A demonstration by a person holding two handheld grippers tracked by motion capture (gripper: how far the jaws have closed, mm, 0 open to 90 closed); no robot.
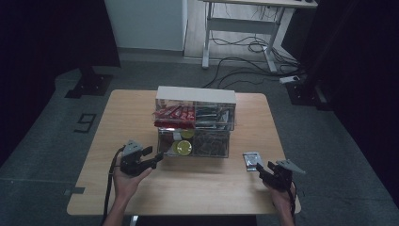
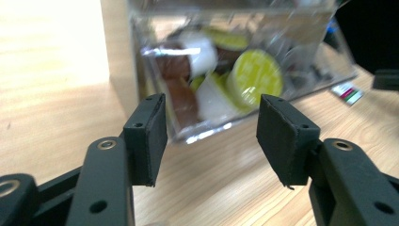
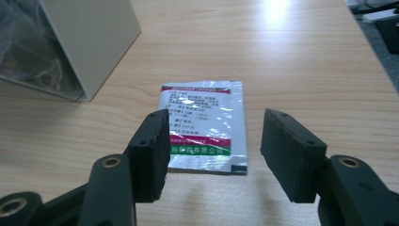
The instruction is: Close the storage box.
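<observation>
Two grippers are in my hands over the wooden table (image 1: 141, 193), and both stand with jaws apart and nothing between the pads. From the high view, my left gripper (image 1: 155, 160) sits at about eight o'clock of the table's middle, pointing toward three o'clock at the clear drawer (image 1: 194, 142) pulled out from the bottom of the storage box (image 1: 195, 95). Its fingertips lie just beside the drawer's left front corner; I cannot tell whether they touch it. In the left gripper view the drawer is straight ahead at twelve o'clock, a little blurred, and through its clear wall I see round pods, one with a yellow-green lid (image 2: 254, 79) and others white and brown. The pads (image 2: 147, 136) frame that wall without pressing on it.

My right gripper (image 1: 260, 169) is at about four o'clock of the table's middle, aimed toward eleven o'clock at a silver sachet (image 1: 252, 160) that lies flat on the wood, just right of the drawer's front corner. In the right gripper view the sachet (image 3: 205, 125) lies directly ahead between the two open pads, printed side up with a red band at its far edge and red and green bands at its near edge. The box's pale side wall (image 3: 89, 42) stands at ten o'clock from it, apart from the sachet.
</observation>
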